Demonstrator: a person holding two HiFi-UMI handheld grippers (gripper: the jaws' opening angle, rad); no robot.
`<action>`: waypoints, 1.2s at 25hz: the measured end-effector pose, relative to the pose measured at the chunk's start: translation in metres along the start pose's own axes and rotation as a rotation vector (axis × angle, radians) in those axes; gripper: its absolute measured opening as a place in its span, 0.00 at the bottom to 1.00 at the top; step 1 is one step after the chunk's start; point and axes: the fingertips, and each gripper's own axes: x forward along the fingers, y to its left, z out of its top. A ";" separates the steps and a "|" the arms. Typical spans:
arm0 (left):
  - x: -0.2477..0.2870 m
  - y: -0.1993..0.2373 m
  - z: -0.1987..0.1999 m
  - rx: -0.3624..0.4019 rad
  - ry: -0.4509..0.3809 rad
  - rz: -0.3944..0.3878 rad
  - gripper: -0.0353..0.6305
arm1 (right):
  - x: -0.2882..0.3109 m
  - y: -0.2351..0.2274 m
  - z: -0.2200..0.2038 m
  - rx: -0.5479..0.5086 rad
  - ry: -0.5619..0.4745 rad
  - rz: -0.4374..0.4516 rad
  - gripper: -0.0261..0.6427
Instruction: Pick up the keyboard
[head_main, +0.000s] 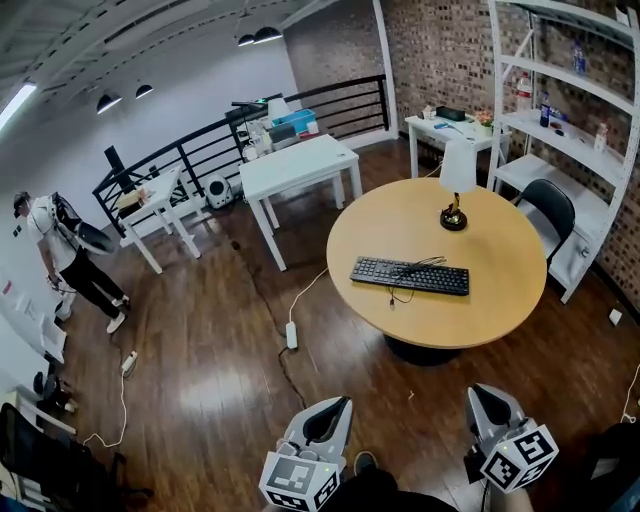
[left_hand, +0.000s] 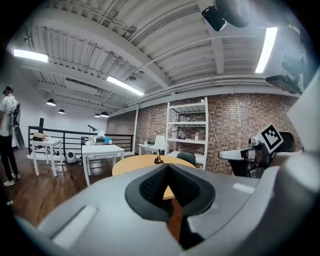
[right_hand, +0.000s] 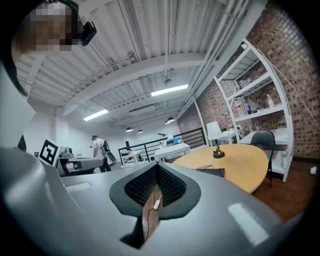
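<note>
- Keyboard (head_main: 410, 275) is seen flat on the round wooden table (head_main: 500, 230), well apart from both grippers.
- Left gripper (head_main: 333, 408) jaws are held slightly apart, with nothing between them. Right gripper (head_main: 490, 397) jaws are pressed together, empty.
- Risk: the loose thin cable (head_main: 418, 264) looped over the keys could be snagged.
- Risk: the thin rigid black plastic slab could be tipped if clamped at one end.

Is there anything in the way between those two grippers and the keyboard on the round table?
Nothing visible does. Only bare floor and the table's near edge lie between the left gripper, the right gripper and the keyboard. The lamp stands beyond it; the keyboard's cord lies loose on top.
</note>
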 end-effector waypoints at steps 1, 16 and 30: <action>0.007 0.013 0.004 0.002 -0.001 -0.008 0.14 | 0.014 0.001 0.003 -0.003 0.000 -0.006 0.04; 0.110 0.121 0.016 -0.092 -0.131 -0.254 0.06 | 0.157 -0.014 -0.009 -0.051 0.130 -0.128 0.04; 0.277 0.175 0.033 -0.054 -0.040 -0.197 0.06 | 0.278 -0.122 0.033 -0.083 0.098 -0.061 0.04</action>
